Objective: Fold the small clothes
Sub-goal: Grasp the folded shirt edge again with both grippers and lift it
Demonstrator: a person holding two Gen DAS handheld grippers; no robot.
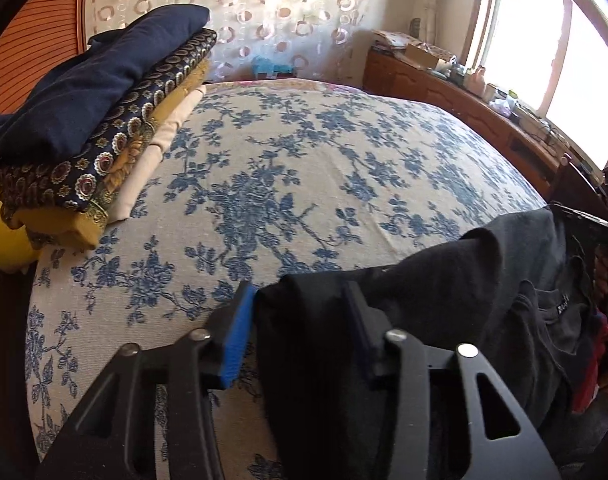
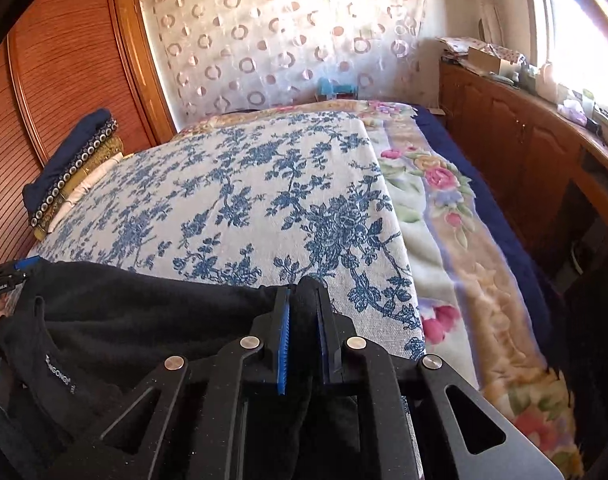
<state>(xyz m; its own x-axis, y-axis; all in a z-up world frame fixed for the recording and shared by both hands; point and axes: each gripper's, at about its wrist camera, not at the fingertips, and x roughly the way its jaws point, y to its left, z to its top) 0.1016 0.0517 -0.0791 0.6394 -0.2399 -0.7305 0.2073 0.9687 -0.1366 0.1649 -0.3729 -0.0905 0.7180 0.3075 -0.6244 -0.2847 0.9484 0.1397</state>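
A black garment (image 1: 464, 280) with a neck label hangs over the near edge of the bed, stretched between both grippers. In the left wrist view, one bunched end of it fills the gap between the blue pads of my left gripper (image 1: 299, 292), which grips it at a half-wide stance. My right gripper (image 2: 304, 292) is shut tight on a fold at the other end of the black garment (image 2: 143, 300). The left gripper (image 2: 23, 266) shows at the far left of the right wrist view, level with the garment's raised corner.
A stack of folded clothes (image 1: 83, 128) lies at the bed's left side on the blue-flowered cover (image 1: 304, 160). A pink-flowered blanket (image 2: 444, 220) covers the right part. There is a wooden wardrobe (image 2: 63, 60) on the left and a cluttered sideboard (image 2: 524, 140) under the window on the right.
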